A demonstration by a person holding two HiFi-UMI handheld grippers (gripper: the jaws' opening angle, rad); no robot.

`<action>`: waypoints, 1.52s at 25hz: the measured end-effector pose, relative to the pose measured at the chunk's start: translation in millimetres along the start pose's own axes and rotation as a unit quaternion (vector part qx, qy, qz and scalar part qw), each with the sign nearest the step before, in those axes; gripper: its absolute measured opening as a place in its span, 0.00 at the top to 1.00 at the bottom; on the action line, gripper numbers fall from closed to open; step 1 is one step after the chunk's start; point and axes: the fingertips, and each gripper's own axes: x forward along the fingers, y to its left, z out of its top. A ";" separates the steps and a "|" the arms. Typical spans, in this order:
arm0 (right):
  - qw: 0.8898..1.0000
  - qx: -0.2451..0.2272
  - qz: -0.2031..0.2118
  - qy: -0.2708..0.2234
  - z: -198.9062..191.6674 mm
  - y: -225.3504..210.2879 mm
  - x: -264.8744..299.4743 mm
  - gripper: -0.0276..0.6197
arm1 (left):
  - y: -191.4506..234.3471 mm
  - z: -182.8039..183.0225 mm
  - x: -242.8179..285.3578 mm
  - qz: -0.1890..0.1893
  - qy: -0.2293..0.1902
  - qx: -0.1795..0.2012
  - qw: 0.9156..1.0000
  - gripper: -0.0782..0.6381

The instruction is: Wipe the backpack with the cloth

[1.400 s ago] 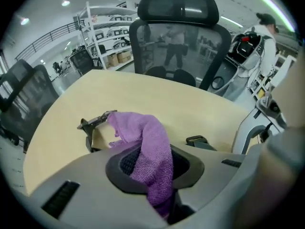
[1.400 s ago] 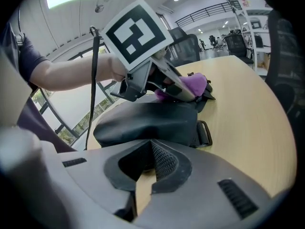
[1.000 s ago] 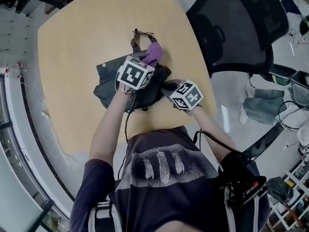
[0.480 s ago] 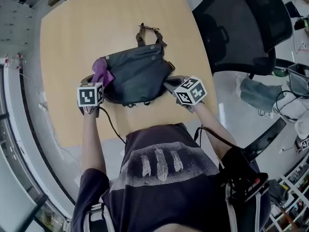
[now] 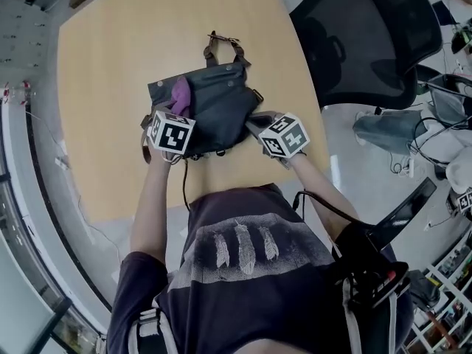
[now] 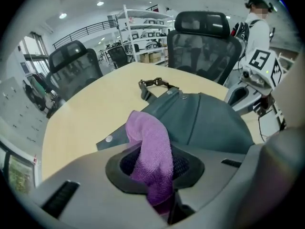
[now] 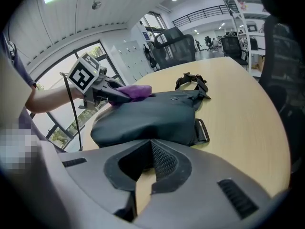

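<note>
The backpack (image 5: pixel 214 109) is dark grey and soft. It lies flat at the middle of the pale wooden table (image 5: pixel 103 80), with its buckled straps (image 5: pixel 223 46) pointing toward the upper edge of the head view. My left gripper (image 6: pixel 155 163) is clenched on the purple cloth (image 6: pixel 150 144), whose free end flops forward onto the backpack's left part. My right gripper (image 7: pixel 151 149) sits at the bag's right edge, jaws drawn together at their tips, and I can't tell if they pinch fabric.
</note>
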 end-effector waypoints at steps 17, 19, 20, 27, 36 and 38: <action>1.000 0.015 -0.007 -0.010 -0.8 -1.0 2.4 0.95 | -115.2 103.0 17.5 -0.132 -0.055 0.108 0.984 0.77; 1.000 0.016 -0.004 -0.009 -0.7 -1.0 2.3 0.95 | -106.3 104.1 -4.6 -0.138 -0.082 0.076 0.984 0.77; 1.000 0.013 0.001 -0.007 0.2 -0.8 3.4 0.95 | -93.8 100.9 -15.4 -0.124 -0.092 0.064 0.986 0.77; 1.000 -0.004 0.029 0.000 -3.5 -2.1 0.4 0.95 | 11.0 -1.5 -64.5 0.016 -0.064 -0.067 0.996 0.77; 1.000 0.011 0.021 -0.008 -1.6 0.3 2.0 0.95 | -6.8 -57.2 -49.2 0.038 -0.016 -0.070 0.997 0.77; 1.000 0.007 0.018 -0.005 -2.2 1.1 1.2 0.95 | -25.2 -41.6 -43.8 0.030 -0.023 -0.045 0.998 0.77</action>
